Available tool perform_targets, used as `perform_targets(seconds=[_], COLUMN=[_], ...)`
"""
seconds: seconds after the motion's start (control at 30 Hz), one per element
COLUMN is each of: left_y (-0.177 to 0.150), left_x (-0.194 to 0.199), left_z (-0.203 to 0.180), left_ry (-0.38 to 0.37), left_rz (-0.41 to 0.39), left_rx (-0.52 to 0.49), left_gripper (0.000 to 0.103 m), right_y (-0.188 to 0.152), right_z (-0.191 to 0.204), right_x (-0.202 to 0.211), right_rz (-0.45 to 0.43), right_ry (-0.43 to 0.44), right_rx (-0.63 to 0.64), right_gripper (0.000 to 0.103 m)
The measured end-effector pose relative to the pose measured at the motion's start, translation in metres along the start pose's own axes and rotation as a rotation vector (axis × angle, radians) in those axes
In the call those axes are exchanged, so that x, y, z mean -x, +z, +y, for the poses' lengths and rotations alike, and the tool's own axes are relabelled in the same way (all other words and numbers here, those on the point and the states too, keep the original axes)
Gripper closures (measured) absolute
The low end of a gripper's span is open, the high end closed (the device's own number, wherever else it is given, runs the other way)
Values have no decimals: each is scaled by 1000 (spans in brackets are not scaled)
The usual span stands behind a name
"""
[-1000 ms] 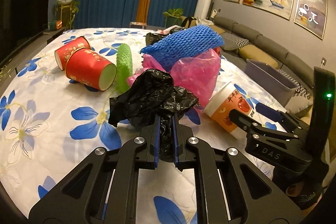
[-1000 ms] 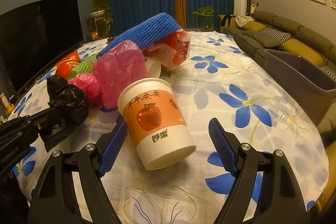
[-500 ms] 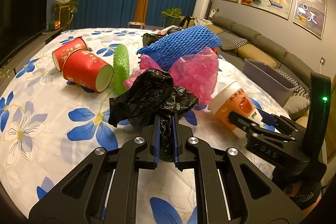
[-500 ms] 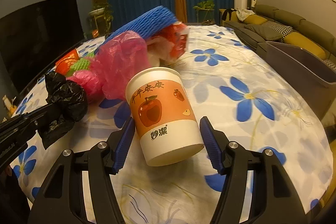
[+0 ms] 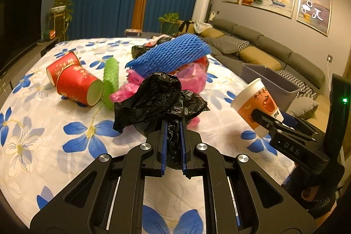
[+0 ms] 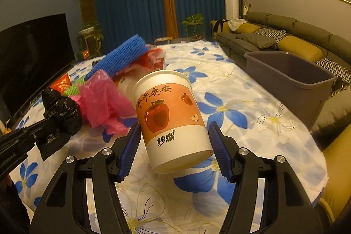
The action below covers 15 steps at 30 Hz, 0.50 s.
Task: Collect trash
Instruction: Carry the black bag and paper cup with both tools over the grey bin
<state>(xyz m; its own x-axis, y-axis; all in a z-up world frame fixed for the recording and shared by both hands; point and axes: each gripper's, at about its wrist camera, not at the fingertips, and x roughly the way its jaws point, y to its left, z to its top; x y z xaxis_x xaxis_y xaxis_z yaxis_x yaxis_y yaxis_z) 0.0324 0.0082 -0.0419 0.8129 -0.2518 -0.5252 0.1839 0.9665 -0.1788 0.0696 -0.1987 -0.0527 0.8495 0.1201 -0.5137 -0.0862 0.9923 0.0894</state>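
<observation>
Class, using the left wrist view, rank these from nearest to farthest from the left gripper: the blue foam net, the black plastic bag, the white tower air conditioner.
1. black plastic bag, pinched in the left gripper.
2. blue foam net, atop the trash pile mid-table.
3. white tower air conditioner, against the far wall.

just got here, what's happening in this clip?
A person is clearing trash off a flowered table with a tool in each hand. The left tool is shut on a crumpled black bag. The right tool has just been closing and now grips a paper cup, tilted and lifted off the cloth. A grey bin sits open to the right; red cups, blue foam net and pink plastic remain on the table.
</observation>
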Motion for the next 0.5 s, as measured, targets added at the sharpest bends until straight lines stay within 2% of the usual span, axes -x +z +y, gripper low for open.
perform_targets(seconds=[0.17, 0.5], left_y=[8, 22], left_x=[6, 5], left_z=[-7, -22], left_ry=[-6, -26], left_rz=[-17, -38], left_rx=[-11, -37], left_gripper=[94, 94], right_y=[3, 5], right_z=[-1, -16], right_x=[5, 7], right_rz=[-43, -74], right_ry=[-21, -40], right_rx=[-10, -43], right_gripper=[41, 41])
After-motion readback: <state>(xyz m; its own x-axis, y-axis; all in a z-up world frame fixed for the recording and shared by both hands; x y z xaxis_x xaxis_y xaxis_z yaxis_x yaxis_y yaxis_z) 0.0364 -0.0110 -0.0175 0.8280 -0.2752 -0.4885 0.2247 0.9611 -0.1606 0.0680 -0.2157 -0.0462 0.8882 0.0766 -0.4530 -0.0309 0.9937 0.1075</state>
